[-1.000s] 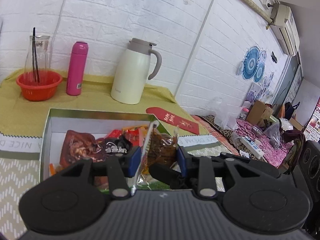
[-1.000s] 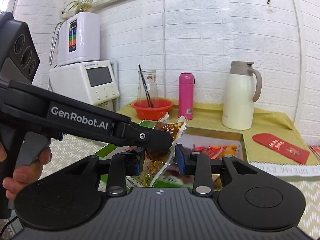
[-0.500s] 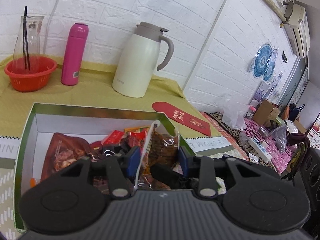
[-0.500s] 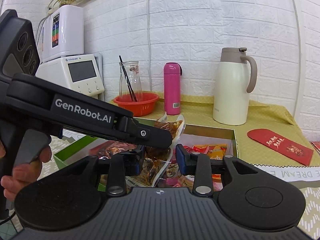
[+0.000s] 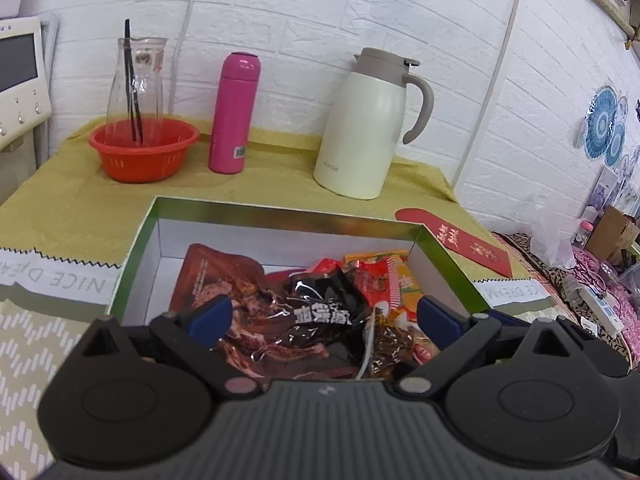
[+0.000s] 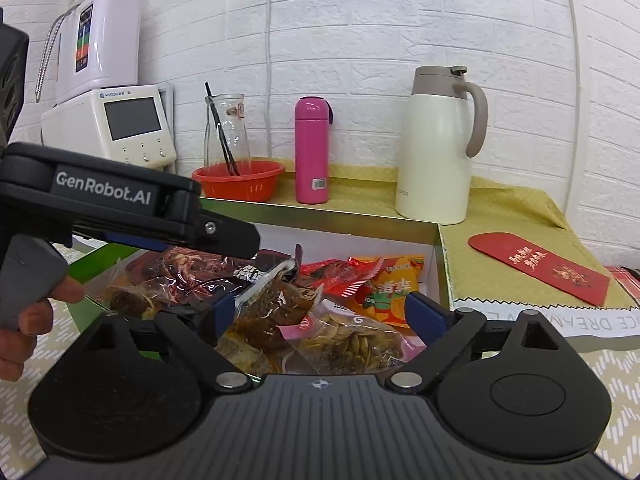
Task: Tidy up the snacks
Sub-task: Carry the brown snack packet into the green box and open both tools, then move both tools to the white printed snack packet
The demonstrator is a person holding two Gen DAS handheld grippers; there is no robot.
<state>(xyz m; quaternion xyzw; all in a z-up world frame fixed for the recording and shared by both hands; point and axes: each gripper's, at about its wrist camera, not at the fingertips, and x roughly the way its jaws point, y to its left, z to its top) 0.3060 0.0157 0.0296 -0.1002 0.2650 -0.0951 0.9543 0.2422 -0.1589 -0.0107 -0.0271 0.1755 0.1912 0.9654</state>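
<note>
A green-rimmed box (image 5: 280, 210) (image 6: 320, 210) holds several snack packets. Among them are a black one (image 5: 320, 300), an orange one (image 6: 392, 284) and a clear bag of seeds (image 6: 348, 344). A clear packet of brown snack (image 5: 386, 340) (image 6: 280, 308) lies tilted on the pile. My left gripper (image 5: 324, 316) hovers over the box, jaws opening wide, pressing on nothing. My right gripper (image 6: 324, 312) also has its jaws opening. The brown packet lies loose between its fingers, near the left pad. In the right wrist view, the left gripper (image 6: 236, 240) reaches in from the left.
Behind the box, on a yellow cloth, stand an orange basket (image 5: 144, 152) holding a glass carafe, a pink bottle (image 5: 234, 112) and a cream jug (image 5: 372, 124). A red envelope (image 6: 540, 268) lies to the right. A white appliance (image 6: 112, 128) stands at the left. A hand (image 6: 24, 320) holds the left gripper.
Both grippers sank toward the box and spread their jaws wide. The brown packet they held between them has dropped onto the snacks in the box.
</note>
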